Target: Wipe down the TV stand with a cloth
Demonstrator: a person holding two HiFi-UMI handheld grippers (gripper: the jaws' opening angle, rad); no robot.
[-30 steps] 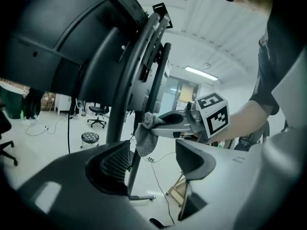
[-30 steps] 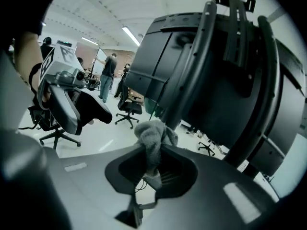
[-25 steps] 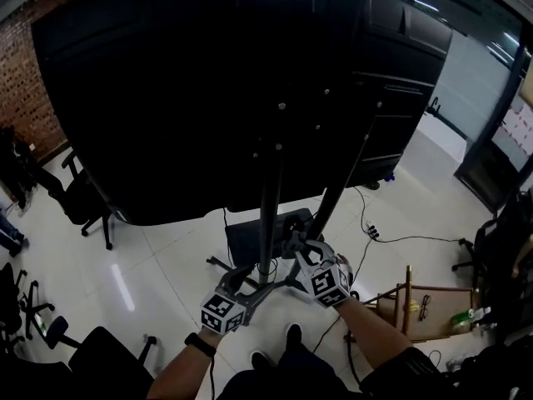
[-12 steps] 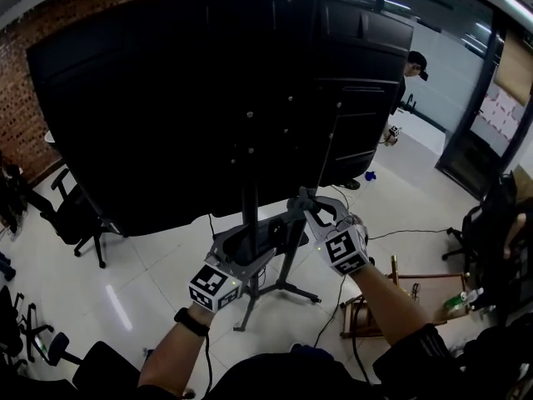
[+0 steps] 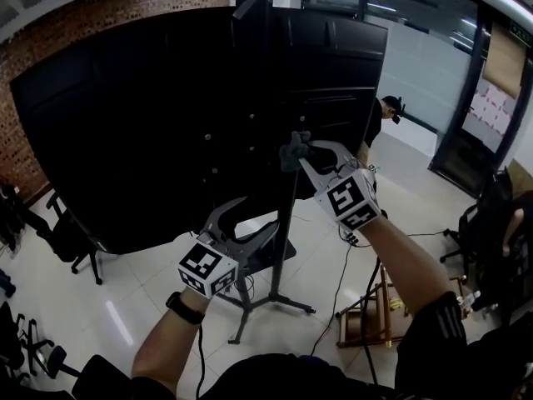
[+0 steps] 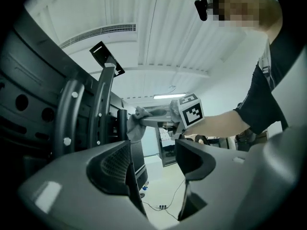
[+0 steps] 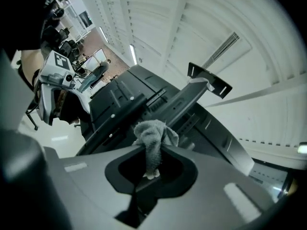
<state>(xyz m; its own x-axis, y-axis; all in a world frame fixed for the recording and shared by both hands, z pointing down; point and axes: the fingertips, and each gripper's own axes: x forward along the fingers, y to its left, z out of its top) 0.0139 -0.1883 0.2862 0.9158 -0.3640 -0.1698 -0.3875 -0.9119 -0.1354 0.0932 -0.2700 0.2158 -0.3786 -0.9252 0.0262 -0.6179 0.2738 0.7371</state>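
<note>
The big black TV (image 5: 150, 123) shows its back, carried on a dark stand with an upright pole (image 5: 286, 223) and splayed feet (image 5: 275, 301). My right gripper (image 5: 298, 150) is shut on a grey cloth (image 5: 290, 152), and the cloth (image 7: 154, 134) bunches out past the jaws against the upper part of the stand's pole (image 7: 184, 102). Lower and to the left, my left gripper (image 5: 252, 217) is open and holds nothing. In the left gripper view the jaws stand apart, with the right gripper's cloth (image 6: 138, 124) beyond them beside the stand's uprights (image 6: 103, 104).
A person in black (image 5: 385, 113) stands behind the TV at right. A wooden rack (image 5: 375, 308) and floor cables (image 5: 337, 294) lie right of the stand's feet. Office chairs (image 5: 71, 233) stand at left. A dark cabinet (image 5: 333, 73) is behind the TV.
Both grippers have risen from near the stand's feet. The right one has carried the cloth up the pole to the TV's back, and the left has followed lower down.
</note>
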